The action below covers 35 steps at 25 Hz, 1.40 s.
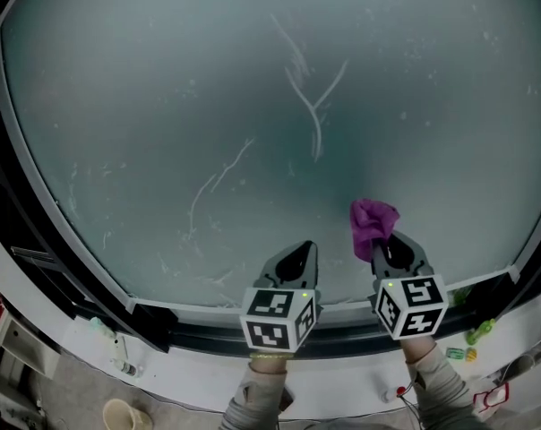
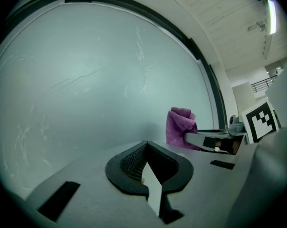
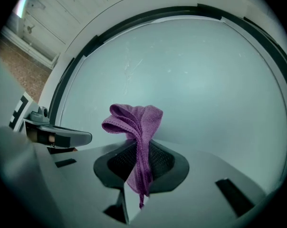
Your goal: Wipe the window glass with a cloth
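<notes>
Glass (image 1: 253,106) filled pretty much the whole head view: one big frosted-looking pane in one dark frame (image 1: 38,195), with a handful of thin pale streaks across the middle and lower left.

Two grippers were up near the pane's bottom edge, side by side and close but not touching. Each carried one marker cube, so two cubes total, sitting over the bottom rail of the frame.

The left gripper (image 2: 144,148) had its jaws closed together with nothing between them, just the black pads meeting at the tip. It pointed at the glass near the middle of the bottom edge.

The right gripper (image 3: 141,148) had its jaws clamped on the one purple cloth (image 3: 134,120). A narrow tail of it hung down between the pads and the bunched-up part stuck out past the tips toward the glass. That put the cloth low on the pane, toward the bottom right corner. Whether the bunch was actually touching the glass, I couldn't tell.

Below the frame ran one white sill (image 1: 342,383). One small bottle (image 1: 118,358) lay near its left end, and a few small green bits (image 1: 479,332) sat near its right end.
</notes>
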{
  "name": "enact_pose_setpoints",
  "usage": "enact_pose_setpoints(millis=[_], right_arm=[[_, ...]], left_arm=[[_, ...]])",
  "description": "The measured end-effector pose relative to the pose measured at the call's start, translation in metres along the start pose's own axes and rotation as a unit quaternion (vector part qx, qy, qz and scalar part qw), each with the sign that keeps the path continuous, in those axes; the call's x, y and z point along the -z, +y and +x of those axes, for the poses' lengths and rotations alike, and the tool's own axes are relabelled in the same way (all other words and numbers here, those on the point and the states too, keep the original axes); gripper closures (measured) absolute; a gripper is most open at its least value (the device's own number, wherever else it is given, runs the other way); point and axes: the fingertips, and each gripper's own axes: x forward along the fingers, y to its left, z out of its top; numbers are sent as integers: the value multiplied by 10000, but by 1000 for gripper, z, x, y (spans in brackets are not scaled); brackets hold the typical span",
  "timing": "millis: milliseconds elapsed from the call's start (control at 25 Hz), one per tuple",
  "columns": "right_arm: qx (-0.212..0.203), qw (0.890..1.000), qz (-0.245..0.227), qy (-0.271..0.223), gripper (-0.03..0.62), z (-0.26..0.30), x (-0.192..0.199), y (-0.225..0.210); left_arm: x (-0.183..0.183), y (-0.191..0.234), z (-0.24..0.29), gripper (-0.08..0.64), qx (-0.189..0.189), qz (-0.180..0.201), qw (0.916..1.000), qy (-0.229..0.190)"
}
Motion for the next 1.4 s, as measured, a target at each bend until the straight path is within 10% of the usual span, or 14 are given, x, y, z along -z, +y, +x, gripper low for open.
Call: enact_pose_setpoints(millis=[760, 1400], right_arm=[[-1530, 9879, -14, 260, 537, 71, 34, 158], [-1580, 9855, -126, 610, 537, 95, 64, 167]], left_arm=[[32, 115, -65, 555, -1299, -192, 9910, 248], [45, 137, -69, 555, -1569, -388, 9864, 284]])
